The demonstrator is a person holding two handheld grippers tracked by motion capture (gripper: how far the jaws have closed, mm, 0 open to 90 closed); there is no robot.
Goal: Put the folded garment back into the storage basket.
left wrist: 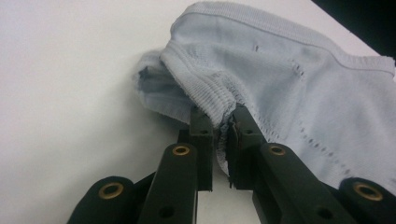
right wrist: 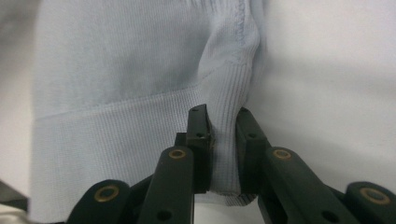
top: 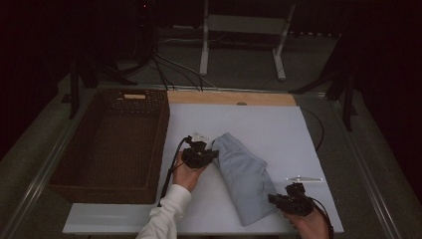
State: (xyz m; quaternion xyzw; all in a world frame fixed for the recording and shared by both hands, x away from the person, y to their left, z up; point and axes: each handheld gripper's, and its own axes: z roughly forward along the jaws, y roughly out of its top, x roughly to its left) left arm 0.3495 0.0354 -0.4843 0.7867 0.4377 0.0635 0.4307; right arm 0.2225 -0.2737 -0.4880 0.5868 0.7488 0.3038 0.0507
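Note:
A folded pale blue knit garment (top: 244, 174) lies on the white board (top: 268, 124), running from the middle toward the front right. My left gripper (top: 213, 154) is shut on its ribbed edge at the upper left end; in the left gripper view the ribbed fabric (left wrist: 205, 93) bunches between the two jaws of that gripper (left wrist: 220, 122). My right gripper (top: 272, 199) is shut on the lower right corner. The right gripper view has a fold of ribbed hem (right wrist: 229, 135) pinched between the jaws of that gripper (right wrist: 223, 116).
A dark wicker basket (top: 84, 164) stands left of the board, close to my left hand. A wooden strip (top: 231, 97) runs along the board's far edge. Cables and a white stand (top: 244, 30) lie on the floor behind.

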